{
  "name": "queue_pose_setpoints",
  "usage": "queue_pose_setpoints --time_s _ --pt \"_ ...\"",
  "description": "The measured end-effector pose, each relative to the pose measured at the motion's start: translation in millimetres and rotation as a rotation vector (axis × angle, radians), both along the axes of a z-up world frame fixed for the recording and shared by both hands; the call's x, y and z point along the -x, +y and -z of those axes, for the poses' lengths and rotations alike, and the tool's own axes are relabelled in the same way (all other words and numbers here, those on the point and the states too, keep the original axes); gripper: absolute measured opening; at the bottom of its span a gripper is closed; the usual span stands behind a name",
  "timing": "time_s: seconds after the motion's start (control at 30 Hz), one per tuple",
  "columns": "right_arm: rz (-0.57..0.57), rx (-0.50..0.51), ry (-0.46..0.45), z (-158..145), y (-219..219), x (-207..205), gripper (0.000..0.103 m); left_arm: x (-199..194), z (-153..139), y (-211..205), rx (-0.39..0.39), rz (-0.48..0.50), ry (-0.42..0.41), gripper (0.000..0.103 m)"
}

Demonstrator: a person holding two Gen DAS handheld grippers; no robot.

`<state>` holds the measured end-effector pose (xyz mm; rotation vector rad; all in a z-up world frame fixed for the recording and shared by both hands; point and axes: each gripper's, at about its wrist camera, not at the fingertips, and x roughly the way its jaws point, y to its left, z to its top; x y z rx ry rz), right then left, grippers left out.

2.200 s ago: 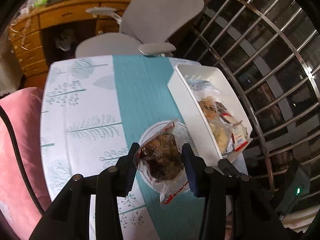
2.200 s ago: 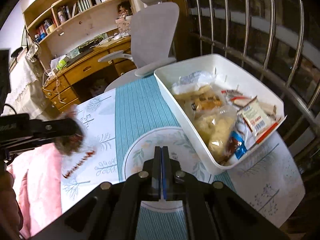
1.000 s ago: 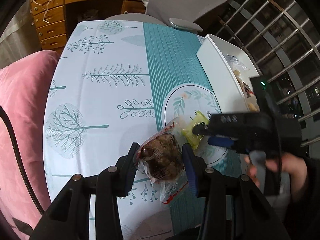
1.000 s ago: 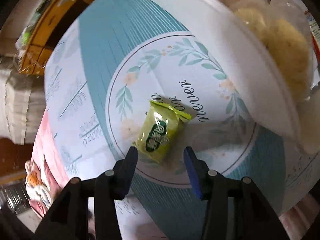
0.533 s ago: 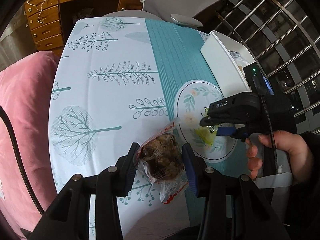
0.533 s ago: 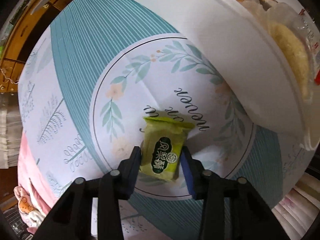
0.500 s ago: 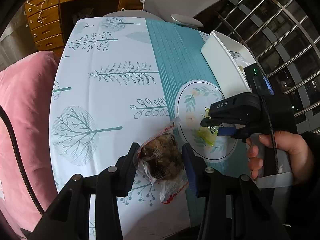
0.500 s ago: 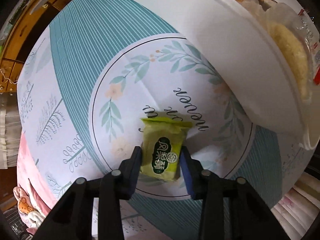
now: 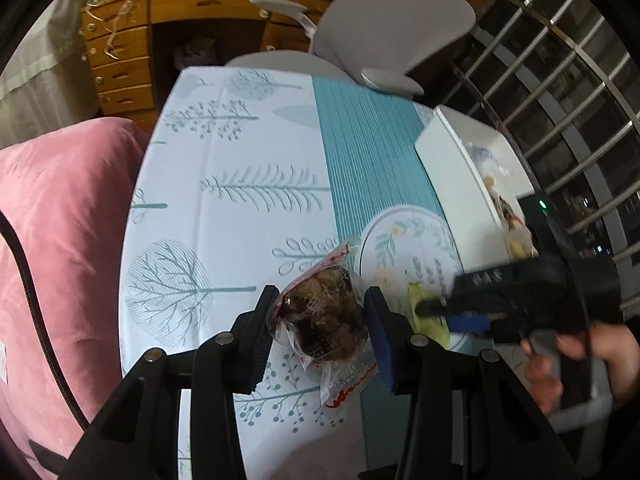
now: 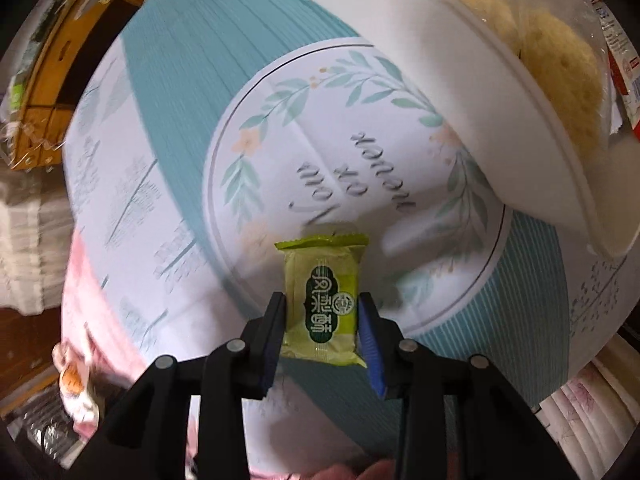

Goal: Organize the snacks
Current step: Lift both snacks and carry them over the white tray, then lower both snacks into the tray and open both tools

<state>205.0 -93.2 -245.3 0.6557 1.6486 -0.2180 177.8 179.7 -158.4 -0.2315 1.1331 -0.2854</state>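
Two snack packets are held above the table [image 9: 240, 184] at once. The left hand-held gripper [image 9: 322, 322] is clamped on a clear packet of dark brown snack [image 9: 322, 316], its pads pressing both sides and the packet's red-printed tail hanging below them, over the pale tree-patterned part of the tablecloth [image 9: 224, 216]. The right hand-held gripper [image 10: 322, 322] grips a small yellow-green wrapped snack [image 10: 322, 300] with a dark green label; its jaws press the packet's two long edges and its crimped top end sticks out ahead of the fingers. That packet hangs over the round leaf-wreath print [image 10: 320, 128] on the teal stripe, near the white bin [image 10: 472, 92]. From the left wrist view the right gripper [image 9: 430, 312] shows blurred, with the person's hand [image 9: 576, 360] wrapped round its handle beside the white bin [image 9: 444, 168]. The bin sits at the table's right edge and holds several packets, among them a pale yellow cake in clear wrap [image 10: 560, 60]. A grey office chair [image 9: 380, 28] and a wooden desk [image 9: 168, 20] stand beyond the table, a pink cushion [image 9: 64, 220] to its left.
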Motion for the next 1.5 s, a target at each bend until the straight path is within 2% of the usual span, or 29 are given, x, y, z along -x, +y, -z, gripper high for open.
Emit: queue_pose_setpoints --time_s 0.2,0.3,0.47,0.63,0.8,0.97,1.27,1.3,1.37,1.43,1.5 --pt "-0.11 -0.105 -0.057 -37 -6 13 0.036 15 -23 -14 -0.012 -0.129 -0.05 0.042" --pt "-0.209 -0.123 -0.114 -63 -16 18 0.036 25 -36 -29 0.008 -0.196 -0.079 0.043" --pt "-0.314 -0.061 -0.228 -98 -44 20 0.036 38 -56 -60 -0.011 -0.262 -0.151 0.043" --pt "-0.358 0.009 -0.34 -125 -92 18 0.036 45 -72 -97 -0.005 -0.308 -0.204 0.043" --pt "-0.361 0.046 -0.405 -138 -142 14 0.036 49 -80 -140 0.031 -0.304 -0.232 0.043" --pt "-0.352 0.064 -0.43 -141 -181 13 0.036 44 -77 -182 0.046 -0.273 -0.232 0.043" --pt "-0.316 0.041 -0.444 -130 -244 5 0.036 31 -70 -264 0.048 -0.165 -0.199 0.045" --pt "-0.314 0.022 -0.458 -130 -247 4 0.036 29 -69 -272 0.037 -0.153 -0.195 0.047" --pt "-0.3 -0.014 -0.487 -129 -257 3 0.037 26 -70 -284 0.019 -0.133 -0.188 0.065" --pt "-0.284 -0.024 -0.496 -127 -265 2 0.039 25 -73 -289 0.011 -0.128 -0.192 0.067" --pt "-0.272 -0.037 -0.499 -126 -271 3 0.047 23 -75 -293 0.005 -0.121 -0.182 0.071"
